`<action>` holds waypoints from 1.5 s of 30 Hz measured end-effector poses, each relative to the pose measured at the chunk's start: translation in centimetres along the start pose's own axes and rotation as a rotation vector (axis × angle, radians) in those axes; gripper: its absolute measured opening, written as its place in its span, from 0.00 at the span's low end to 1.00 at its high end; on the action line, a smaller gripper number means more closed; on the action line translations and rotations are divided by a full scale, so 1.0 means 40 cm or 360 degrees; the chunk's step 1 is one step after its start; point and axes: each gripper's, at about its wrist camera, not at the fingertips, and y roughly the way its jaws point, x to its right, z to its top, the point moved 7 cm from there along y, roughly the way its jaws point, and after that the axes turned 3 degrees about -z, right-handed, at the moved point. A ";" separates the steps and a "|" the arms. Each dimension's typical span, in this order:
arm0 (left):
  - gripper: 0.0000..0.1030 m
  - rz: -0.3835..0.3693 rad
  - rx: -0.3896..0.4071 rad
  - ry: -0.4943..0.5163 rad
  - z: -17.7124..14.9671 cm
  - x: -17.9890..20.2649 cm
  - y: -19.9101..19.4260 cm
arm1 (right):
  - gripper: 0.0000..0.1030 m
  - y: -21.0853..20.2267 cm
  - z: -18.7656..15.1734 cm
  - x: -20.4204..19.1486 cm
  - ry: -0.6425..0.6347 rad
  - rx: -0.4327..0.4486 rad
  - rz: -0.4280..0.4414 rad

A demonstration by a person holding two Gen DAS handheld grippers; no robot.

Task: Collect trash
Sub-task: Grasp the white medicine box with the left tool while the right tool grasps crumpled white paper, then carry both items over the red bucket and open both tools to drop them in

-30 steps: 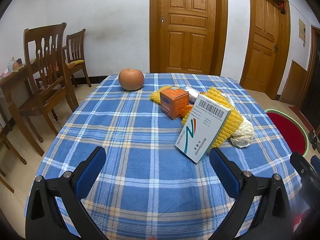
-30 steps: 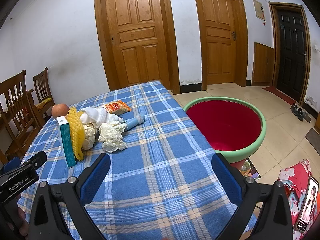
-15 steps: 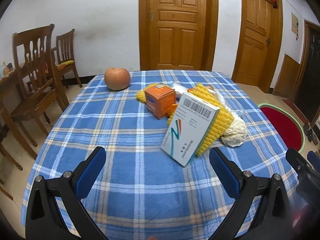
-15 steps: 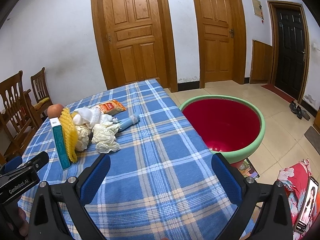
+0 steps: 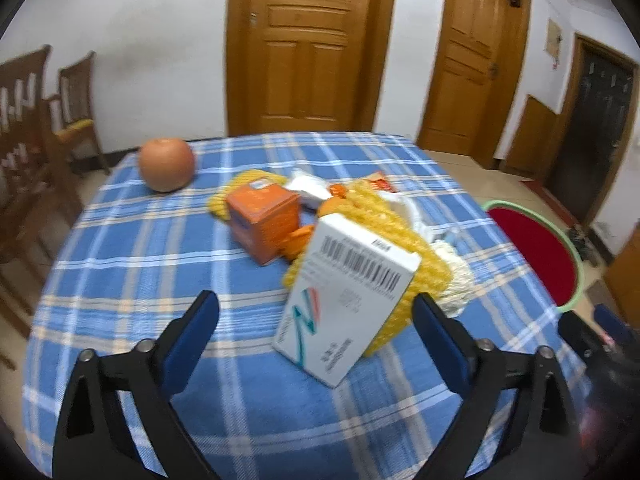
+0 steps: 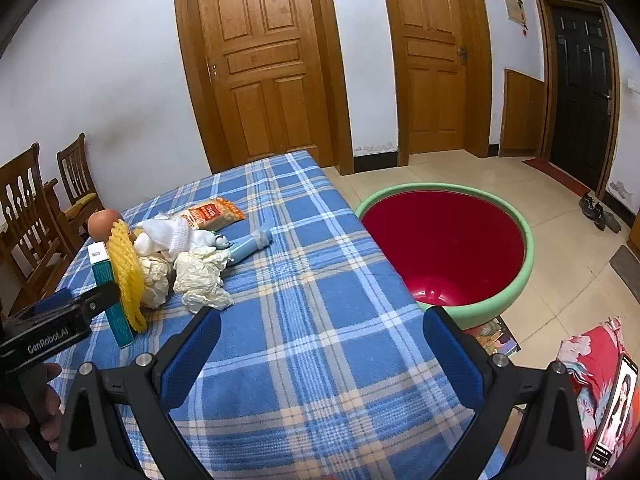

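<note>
Left wrist view: nothing collected yet, by my read. Whole trash pile sits mid-worktop [image 5: 120, 248], and the red basin [image 6: 448, 240] off the worktop's right edge looks empty. My left gripper [image 5: 316, 324] has its fingers spread wide, holding nothing, with the white medicine box [image 5: 348, 296] just ahead between them, leaning on yellow foam netting [image 5: 400, 232]. Orange box [image 5: 264, 220] behind it, round fruit [image 5: 166, 164] far left, probably not trash. Right gripper [image 6: 320, 348] fingers also wide, empty, over bare cloth. Crumpled tissue [image 6: 202, 276], blue tube [image 6: 250, 246] and snack packet [image 6: 212, 214] remain. Pile is tangled; netting may drag neighbours.
</note>
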 end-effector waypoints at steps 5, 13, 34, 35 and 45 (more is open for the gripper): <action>0.58 -0.0152 -0.0042 -0.0036 0.000 0.004 0.016 | 1.00 0.007 0.006 -0.013 -0.0021 -0.0026 0.0015; 0.58 -0.0190 0.0017 -0.0074 0.008 -0.033 -0.031 | 1.00 0.039 0.014 -0.084 -0.0067 -0.0099 0.0105; 0.58 -0.0165 0.0102 -0.0152 0.032 -0.121 -0.075 | 0.34 0.198 -0.011 -0.257 -0.0247 -0.0375 0.0193; 0.58 -0.0153 0.0111 -0.0159 0.033 -0.122 -0.081 | 0.32 0.197 -0.012 -0.256 -0.0248 -0.0373 0.0202; 0.58 -0.0182 0.0107 -0.0163 0.037 -0.058 -0.121 | 0.24 0.101 0.007 -0.231 -0.0240 -0.0274 0.0351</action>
